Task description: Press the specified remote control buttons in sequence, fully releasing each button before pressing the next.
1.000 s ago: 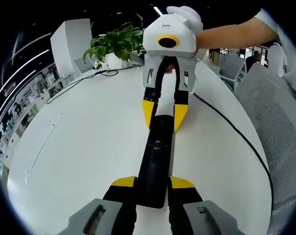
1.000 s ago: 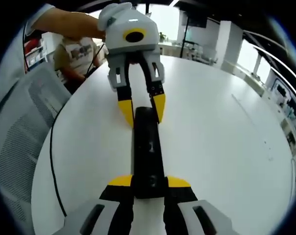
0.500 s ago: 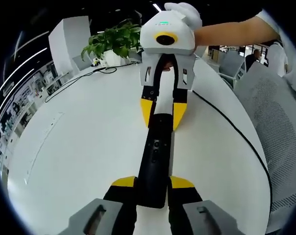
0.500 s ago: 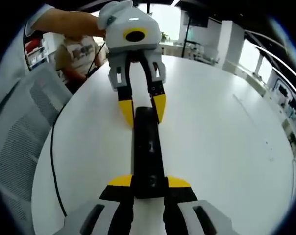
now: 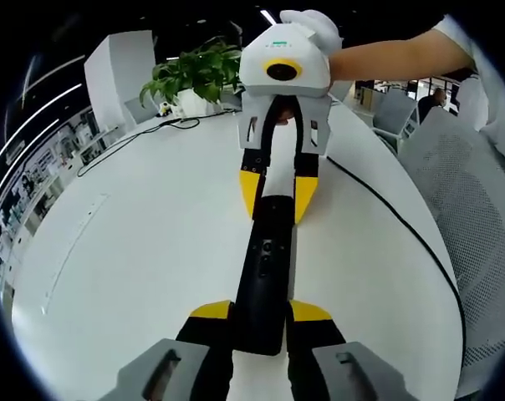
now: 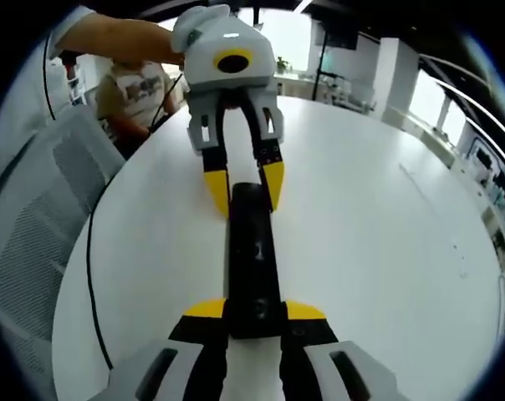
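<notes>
A long black remote control point(image 5: 265, 267) lies lengthwise on the white round table point(image 5: 152, 242), its buttons facing up. My left gripper point(image 5: 261, 313) is shut on its near end, a yellow-tipped jaw against each side. The right gripper point(image 5: 278, 200), held by a white-gloved hand point(image 5: 315, 21), clamps the far end. In the right gripper view the same remote point(image 6: 251, 251) runs from my right gripper point(image 6: 255, 311) up to the left gripper point(image 6: 245, 194), each shut on one end. The remote's underside is hidden.
A potted green plant point(image 5: 198, 75) stands at the table's far edge beside a white pillar point(image 5: 119, 71). A black cable point(image 5: 403, 225) runs along the table's right side, next to a grey mesh chair point(image 5: 478, 192). A seated person point(image 6: 140, 92) is beyond the table.
The right gripper's body has risen a little in the left gripper view. The remote and both grips stay as they were.
</notes>
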Motion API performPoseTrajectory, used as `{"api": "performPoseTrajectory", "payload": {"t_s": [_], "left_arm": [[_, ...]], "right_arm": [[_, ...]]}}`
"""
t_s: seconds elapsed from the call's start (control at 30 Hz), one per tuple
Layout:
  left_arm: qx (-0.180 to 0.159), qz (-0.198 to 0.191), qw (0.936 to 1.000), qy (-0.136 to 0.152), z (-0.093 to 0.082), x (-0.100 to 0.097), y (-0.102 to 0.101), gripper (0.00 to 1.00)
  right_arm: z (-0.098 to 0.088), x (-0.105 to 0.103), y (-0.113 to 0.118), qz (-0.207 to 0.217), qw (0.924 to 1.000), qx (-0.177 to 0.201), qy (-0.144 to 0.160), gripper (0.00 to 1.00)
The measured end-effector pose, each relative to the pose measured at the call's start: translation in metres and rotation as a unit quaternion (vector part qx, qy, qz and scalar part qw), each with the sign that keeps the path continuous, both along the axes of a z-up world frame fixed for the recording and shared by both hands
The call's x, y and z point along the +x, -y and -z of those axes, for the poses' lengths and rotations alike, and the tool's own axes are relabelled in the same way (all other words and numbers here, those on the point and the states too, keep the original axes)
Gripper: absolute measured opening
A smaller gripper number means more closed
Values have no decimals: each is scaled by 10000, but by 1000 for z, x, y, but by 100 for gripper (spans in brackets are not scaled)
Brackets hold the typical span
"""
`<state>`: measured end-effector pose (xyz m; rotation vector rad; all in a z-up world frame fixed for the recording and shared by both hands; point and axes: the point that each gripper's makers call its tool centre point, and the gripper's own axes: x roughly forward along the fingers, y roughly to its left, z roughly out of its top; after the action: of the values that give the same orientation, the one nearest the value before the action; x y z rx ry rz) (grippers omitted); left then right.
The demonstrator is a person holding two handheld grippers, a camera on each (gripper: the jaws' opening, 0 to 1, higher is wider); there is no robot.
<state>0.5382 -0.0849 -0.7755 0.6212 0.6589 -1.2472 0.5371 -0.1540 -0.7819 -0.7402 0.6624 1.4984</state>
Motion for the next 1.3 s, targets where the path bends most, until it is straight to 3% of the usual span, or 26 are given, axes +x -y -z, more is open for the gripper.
{"api": "performPoseTrajectory", "payload": {"t_s": [0.3,0.47,1.03,1.3], "left_arm": [[-9,47,10000,8,0,-1,2,22],[-7,54,10000,10,0,-1,2,22],[-5,65,10000,15,-1,0,3,22],[-16,92,10000,-3,-1,0,3,22]], "right_arm": [[0,-1,-2,-48,10000,-2,49,22],[-2,-3,-5,-81,9999,37,87,30],[-41,4,0,-60,9984,249,512,25],[-51,5,10,-43,9969,174,767,22]]}}
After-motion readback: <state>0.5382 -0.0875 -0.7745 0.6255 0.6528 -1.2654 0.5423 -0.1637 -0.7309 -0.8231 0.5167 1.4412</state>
